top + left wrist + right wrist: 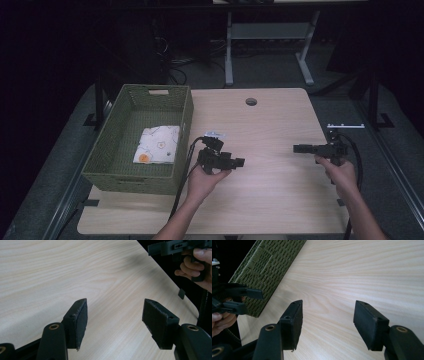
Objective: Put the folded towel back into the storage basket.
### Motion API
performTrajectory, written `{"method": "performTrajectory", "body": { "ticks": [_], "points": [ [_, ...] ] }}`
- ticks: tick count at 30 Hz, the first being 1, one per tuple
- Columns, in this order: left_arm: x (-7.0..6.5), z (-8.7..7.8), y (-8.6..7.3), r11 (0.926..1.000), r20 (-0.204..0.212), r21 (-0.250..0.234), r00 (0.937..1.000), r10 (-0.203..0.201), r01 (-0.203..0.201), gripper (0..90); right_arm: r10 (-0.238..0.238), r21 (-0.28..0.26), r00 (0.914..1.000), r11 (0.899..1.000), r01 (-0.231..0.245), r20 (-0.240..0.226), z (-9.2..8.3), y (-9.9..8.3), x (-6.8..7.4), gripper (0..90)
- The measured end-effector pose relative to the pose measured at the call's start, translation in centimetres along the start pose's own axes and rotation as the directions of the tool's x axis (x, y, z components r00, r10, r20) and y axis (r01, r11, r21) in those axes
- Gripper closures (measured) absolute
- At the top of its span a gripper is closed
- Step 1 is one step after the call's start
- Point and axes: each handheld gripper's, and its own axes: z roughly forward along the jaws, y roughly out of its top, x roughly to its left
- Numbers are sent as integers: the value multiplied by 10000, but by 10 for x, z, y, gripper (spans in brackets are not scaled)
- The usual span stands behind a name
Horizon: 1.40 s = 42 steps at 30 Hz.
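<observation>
Nearest us, the left hand-held gripper (115, 323) and right hand-held gripper (327, 323) stand released over bare desk (270, 125). The folded patterned cloth (156, 144) lies in the green woven basket (186, 107) at nine o'clock. We risk snagging the rim; the cloth's print stays blurry.

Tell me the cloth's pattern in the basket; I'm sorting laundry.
White cloth with small orange-and-yellow shapes, seen best in the high view.
</observation>
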Motion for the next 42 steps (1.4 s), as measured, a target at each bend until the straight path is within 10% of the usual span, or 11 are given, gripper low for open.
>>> {"method": "performTrajectory", "body": {
  "ticks": [42],
  "points": [
    [-1, -17, -61, 9992, 552, 82, 9977, 386, -391, 321, -478, -162, 9983, 9987, 484, 326, -21, -56, 10, 347]
  ]
}}
